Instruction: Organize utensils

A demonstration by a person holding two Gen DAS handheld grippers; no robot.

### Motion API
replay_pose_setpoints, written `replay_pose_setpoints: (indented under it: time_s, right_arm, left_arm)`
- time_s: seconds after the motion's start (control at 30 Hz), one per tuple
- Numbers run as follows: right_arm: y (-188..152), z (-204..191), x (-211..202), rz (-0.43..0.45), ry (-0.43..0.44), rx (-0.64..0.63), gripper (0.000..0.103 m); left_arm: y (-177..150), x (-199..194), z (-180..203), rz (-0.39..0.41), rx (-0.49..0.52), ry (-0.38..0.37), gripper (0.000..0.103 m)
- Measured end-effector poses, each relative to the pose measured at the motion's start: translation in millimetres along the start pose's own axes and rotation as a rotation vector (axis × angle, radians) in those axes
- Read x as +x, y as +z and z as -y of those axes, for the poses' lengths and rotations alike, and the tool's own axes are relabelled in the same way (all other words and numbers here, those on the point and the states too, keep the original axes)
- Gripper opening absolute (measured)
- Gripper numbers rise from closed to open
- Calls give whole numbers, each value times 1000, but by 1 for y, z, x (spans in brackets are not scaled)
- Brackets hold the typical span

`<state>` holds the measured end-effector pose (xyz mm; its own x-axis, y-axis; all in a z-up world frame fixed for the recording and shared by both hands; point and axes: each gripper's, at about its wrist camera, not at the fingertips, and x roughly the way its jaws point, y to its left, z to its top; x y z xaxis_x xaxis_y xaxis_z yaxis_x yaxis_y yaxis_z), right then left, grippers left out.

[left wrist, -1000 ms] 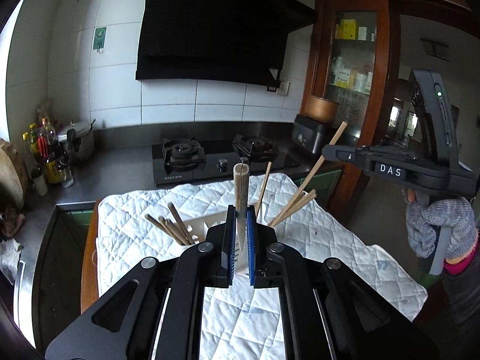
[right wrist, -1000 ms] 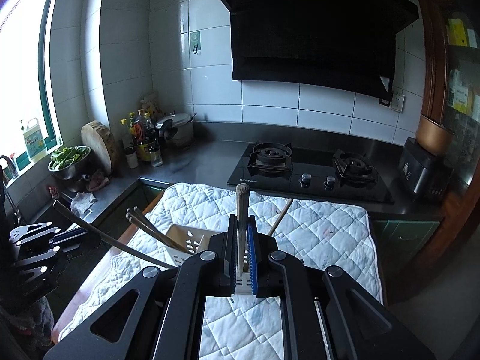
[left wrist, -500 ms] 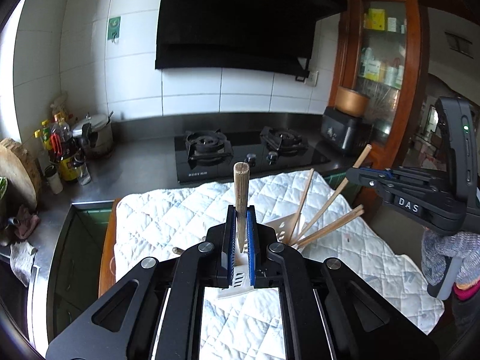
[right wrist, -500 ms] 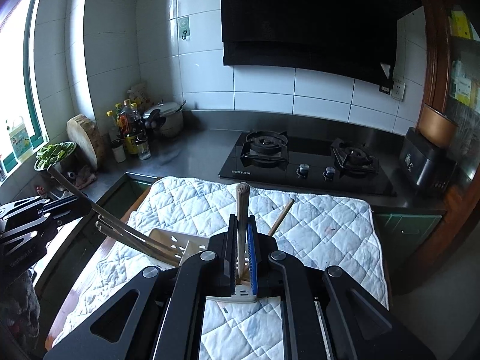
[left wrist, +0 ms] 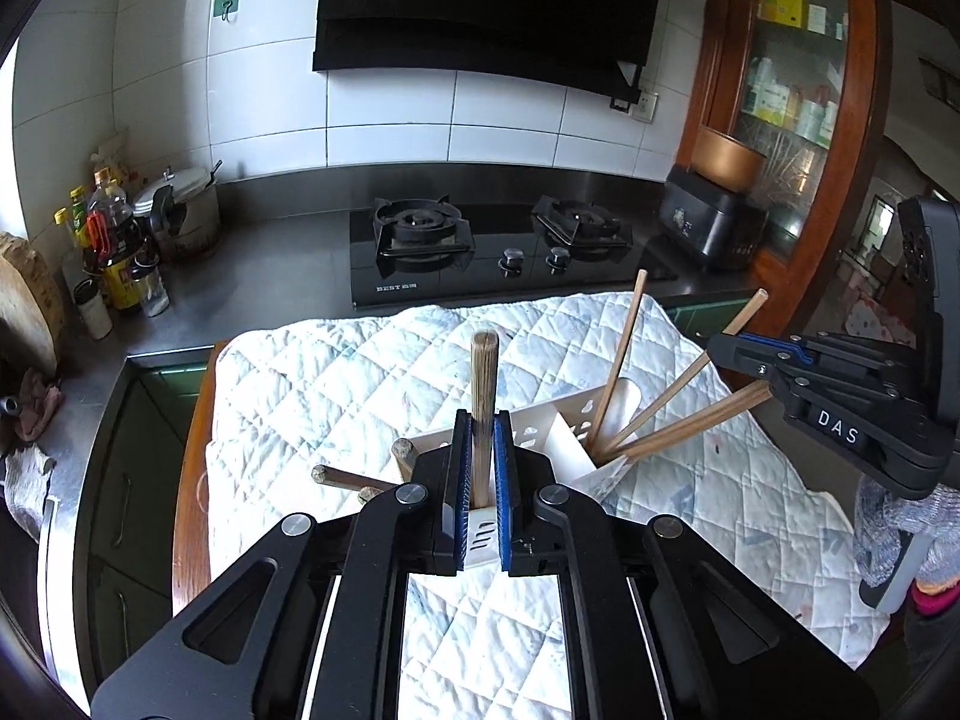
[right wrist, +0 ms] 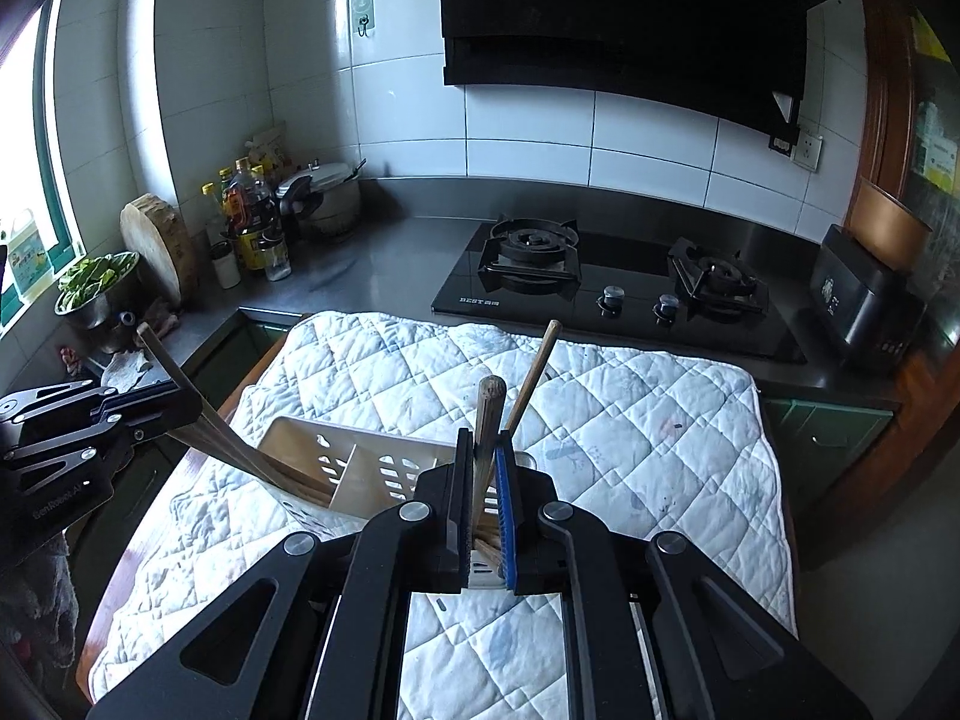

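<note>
- Left gripper (left wrist: 482, 468): jaws clamped on one upright wooden chopstick (left wrist: 483, 396), lower end inside the white utensil caddy (left wrist: 540, 427).
- Right gripper (right wrist: 483, 492): jaws clamped on another chopstick (right wrist: 487, 420), tip down in the same caddy's near compartment.
- Caddy stands on the quilted cloth (left wrist: 336, 384), in front of the gas hob (left wrist: 480, 240).
- More chopsticks (left wrist: 666, 402) lean in both end compartments.
</note>
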<state>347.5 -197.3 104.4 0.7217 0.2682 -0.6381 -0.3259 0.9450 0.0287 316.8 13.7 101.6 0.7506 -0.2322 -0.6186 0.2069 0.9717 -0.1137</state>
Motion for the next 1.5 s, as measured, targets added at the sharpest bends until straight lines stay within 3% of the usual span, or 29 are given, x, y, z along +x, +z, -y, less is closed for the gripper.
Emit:
replay_pose_setpoints:
  time_s: [0.13, 0.33, 0.53, 0.6, 0.63, 0.8, 0.87, 1.0, 1.33, 1.5]
  right_arm:
    - [-1, 0, -4, 7, 3, -2, 9]
    - [-2, -6, -21, 45, -4, -16, 22]
    - [-13, -11, -46, 85, -6, -27, 44]
    - [-20, -14, -56, 101, -3, -28, 47]
    - [-24, -15, -60, 106, -2, -29, 48]
    - [-48, -20, -80, 134, -3, -21, 61]
    - [-59, -22, -87, 141, -15, -20, 67]
    - [-85, -29, -94, 144, -56, -42, 75]
    - [-148, -34, -108, 142, -78, -21, 87]
    - [-171, -36, -114, 144, -93, -10, 91]
  left_arm:
    - [-1, -2, 2, 13, -3, 11, 8]
    - [-2, -15, 6, 39, 6, 14, 9]
    - [-13, -38, 12, 75, 9, 10, 11]
    - [-19, -47, 14, 91, 15, 17, 19]
    - [-22, -52, 16, 97, 17, 20, 28]
    - [-45, -72, 23, 122, 27, 27, 31]
    - [-56, -78, 24, 134, 23, 34, 46]
    - [-80, -88, 26, 147, 5, 32, 48]
    - [-132, -101, 27, 166, -27, 89, 73]
    - [-150, -105, 24, 164, -45, 98, 77]
